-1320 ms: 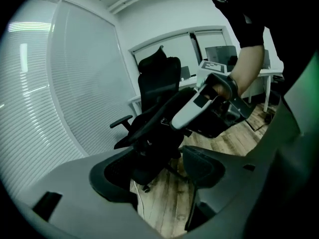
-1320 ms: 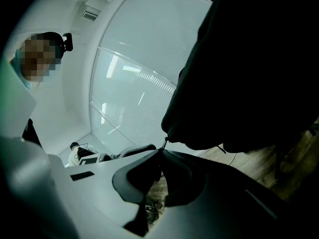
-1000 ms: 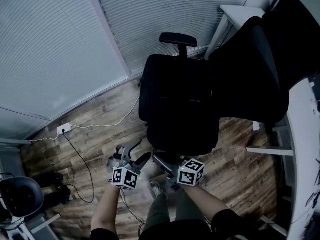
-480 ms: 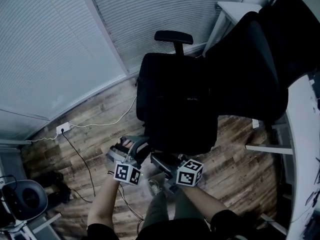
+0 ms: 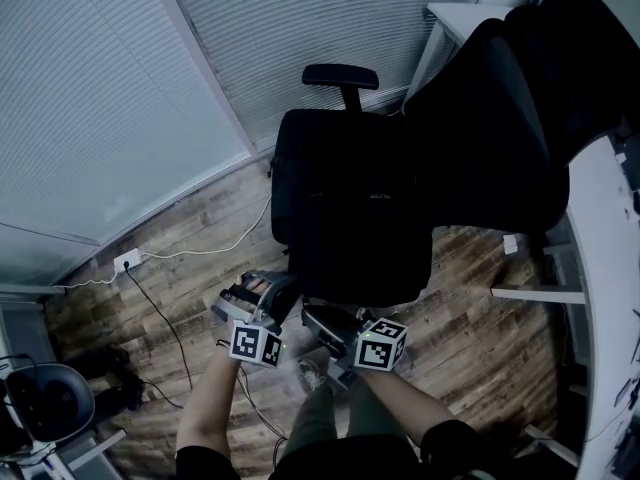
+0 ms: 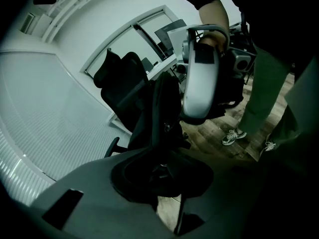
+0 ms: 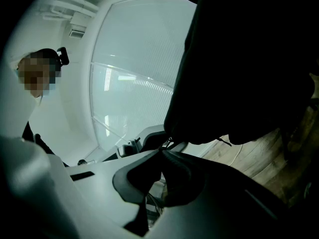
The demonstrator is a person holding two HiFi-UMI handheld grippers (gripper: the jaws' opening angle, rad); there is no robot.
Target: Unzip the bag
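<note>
A small pale mark on the bag [image 5: 350,208] is too small to read. The cubes on both tools carry black-and-white square markers. The bag is smooth black fabric, boxy, and sits on a black office chair [image 5: 340,74] straight ahead of both tools. The left gripper [image 5: 276,294] has just been closing its jaws and pinches the bag's near edge. Just beside it, the right gripper [image 5: 316,317] is pressed together on that same edge, above a wood-plank floor [image 5: 200,230].
</note>
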